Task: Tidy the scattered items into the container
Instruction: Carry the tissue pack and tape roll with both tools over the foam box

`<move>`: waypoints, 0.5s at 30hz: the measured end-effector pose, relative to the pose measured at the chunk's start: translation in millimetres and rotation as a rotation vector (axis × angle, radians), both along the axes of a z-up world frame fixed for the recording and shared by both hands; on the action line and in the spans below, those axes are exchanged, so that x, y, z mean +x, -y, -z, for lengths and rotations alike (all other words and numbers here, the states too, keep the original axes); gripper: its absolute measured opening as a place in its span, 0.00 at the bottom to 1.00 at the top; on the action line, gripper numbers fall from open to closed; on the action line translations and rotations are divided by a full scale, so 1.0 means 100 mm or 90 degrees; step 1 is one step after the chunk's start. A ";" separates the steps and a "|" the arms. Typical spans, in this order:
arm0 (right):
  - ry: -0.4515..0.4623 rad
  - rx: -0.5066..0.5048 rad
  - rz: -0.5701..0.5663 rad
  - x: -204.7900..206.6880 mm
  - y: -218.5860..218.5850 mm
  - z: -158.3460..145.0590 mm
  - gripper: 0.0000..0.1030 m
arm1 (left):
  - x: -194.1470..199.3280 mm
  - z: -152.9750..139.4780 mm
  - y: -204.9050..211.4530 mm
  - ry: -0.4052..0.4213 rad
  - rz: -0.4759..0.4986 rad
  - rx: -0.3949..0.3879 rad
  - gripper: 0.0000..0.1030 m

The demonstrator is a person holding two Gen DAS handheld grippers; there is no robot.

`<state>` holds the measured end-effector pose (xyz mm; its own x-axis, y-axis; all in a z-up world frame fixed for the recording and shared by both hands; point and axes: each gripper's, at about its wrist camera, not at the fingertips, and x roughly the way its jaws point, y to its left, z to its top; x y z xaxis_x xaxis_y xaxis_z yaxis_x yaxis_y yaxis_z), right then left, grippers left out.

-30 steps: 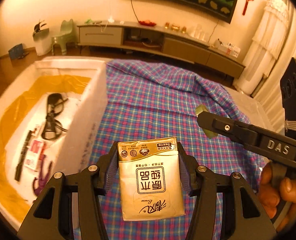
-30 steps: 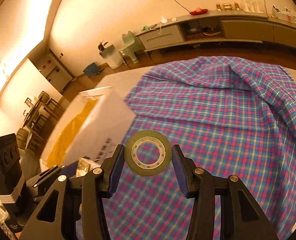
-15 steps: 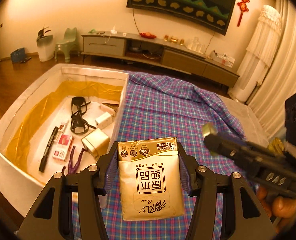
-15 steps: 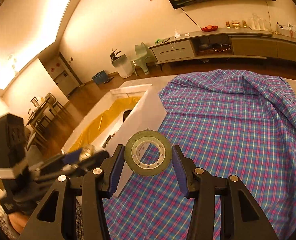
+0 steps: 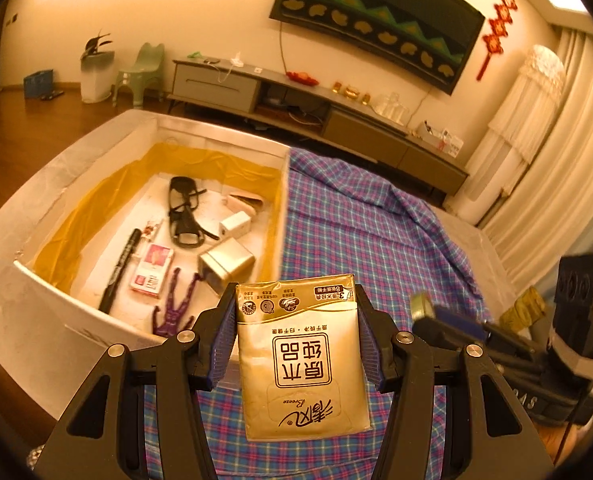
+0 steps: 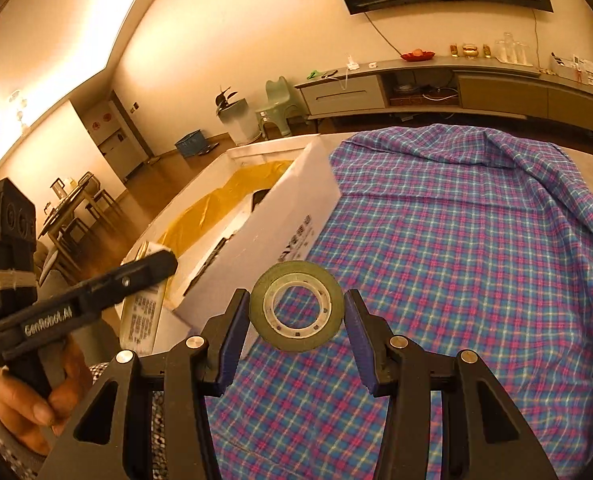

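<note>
Glossy gold tissue pack [image 5: 300, 356], round tape roll [image 6: 296, 306]

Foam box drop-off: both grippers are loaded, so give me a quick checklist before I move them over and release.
1. Tissue pack clamped in the left gripper: ok, both pads press its sides.
2. Tape roll secure in the right gripper: cannot tell, a small gap shows beside the right pad.
3. Foam box open on top: ok.
4. Free floor space inside: ok, bare patch near the glasses and the metal tin.
5. Left gripper over the opening: not ok, it hangs by the box's near corner above the plaid cloth.
6. Right gripper over the opening: not ok, box lies to its left.
</note>
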<state>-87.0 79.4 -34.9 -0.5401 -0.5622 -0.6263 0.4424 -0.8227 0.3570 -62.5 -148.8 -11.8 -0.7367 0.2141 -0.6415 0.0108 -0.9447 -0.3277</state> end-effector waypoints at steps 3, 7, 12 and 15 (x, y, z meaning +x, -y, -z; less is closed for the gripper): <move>-0.006 0.008 -0.017 0.07 0.16 -0.02 0.48 | 0.01 -0.03 0.23 -0.009 -0.017 0.018 0.54; -0.023 0.024 -0.046 0.10 0.41 -0.09 0.48 | 0.01 -0.06 0.54 -0.017 -0.039 0.040 0.54; -0.043 0.037 -0.086 0.11 0.72 -0.23 0.48 | -0.04 -0.03 0.93 -0.017 -0.071 0.065 0.54; -0.047 0.047 -0.105 0.08 0.89 -0.26 0.47 | -0.09 0.01 1.13 -0.014 -0.090 0.077 0.54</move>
<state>-79.4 -10.0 -8.7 -0.4905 -0.6006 -0.6315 0.5959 -0.7599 0.2598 -71.0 -262.0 -12.3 -0.7781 0.1828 -0.6010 0.1321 -0.8877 -0.4410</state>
